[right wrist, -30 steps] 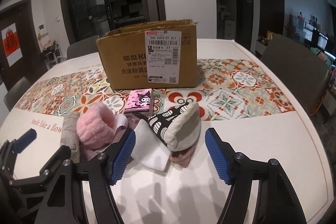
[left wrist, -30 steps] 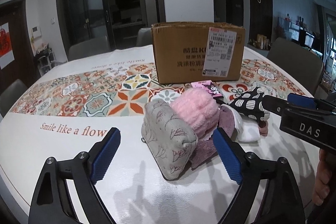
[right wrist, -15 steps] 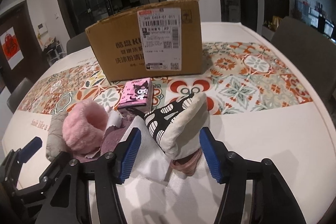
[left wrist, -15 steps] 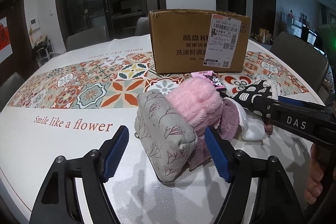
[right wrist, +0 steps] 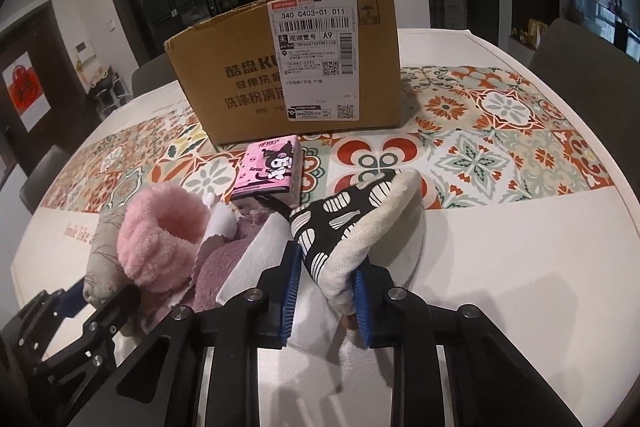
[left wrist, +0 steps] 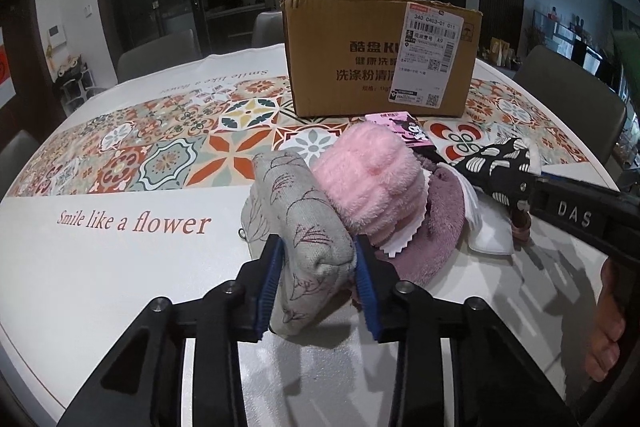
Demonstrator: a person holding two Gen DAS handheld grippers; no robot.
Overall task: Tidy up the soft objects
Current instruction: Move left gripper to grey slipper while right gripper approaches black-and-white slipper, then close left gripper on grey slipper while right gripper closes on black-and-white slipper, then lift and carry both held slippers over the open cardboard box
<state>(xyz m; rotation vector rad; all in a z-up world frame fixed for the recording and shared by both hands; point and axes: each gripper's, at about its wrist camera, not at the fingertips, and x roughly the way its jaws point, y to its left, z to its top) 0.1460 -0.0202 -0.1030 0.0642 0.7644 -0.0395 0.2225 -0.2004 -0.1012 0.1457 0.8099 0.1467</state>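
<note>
From the left wrist, the left gripper [left wrist: 316, 267] has just been closing and its blue pads now pinch the near end of a grey pouch [left wrist: 296, 223], a knitted-looking fabric printed with thin leaf outlines, slumped on the white near part of the tabletop [left wrist: 120, 287]. A fluffy pink roll [left wrist: 372, 183] leans against it, over a mauve plush piece [left wrist: 436, 227].

From the right wrist, the right gripper [right wrist: 326, 301] has likewise just been closing and clamps a cream mitt [right wrist: 360, 227] with a black-and-white patterned face, lying near the tabletop's middle. A pink tissue pack [right wrist: 270, 167] lies before the cardboard box [right wrist: 288, 67].
</note>
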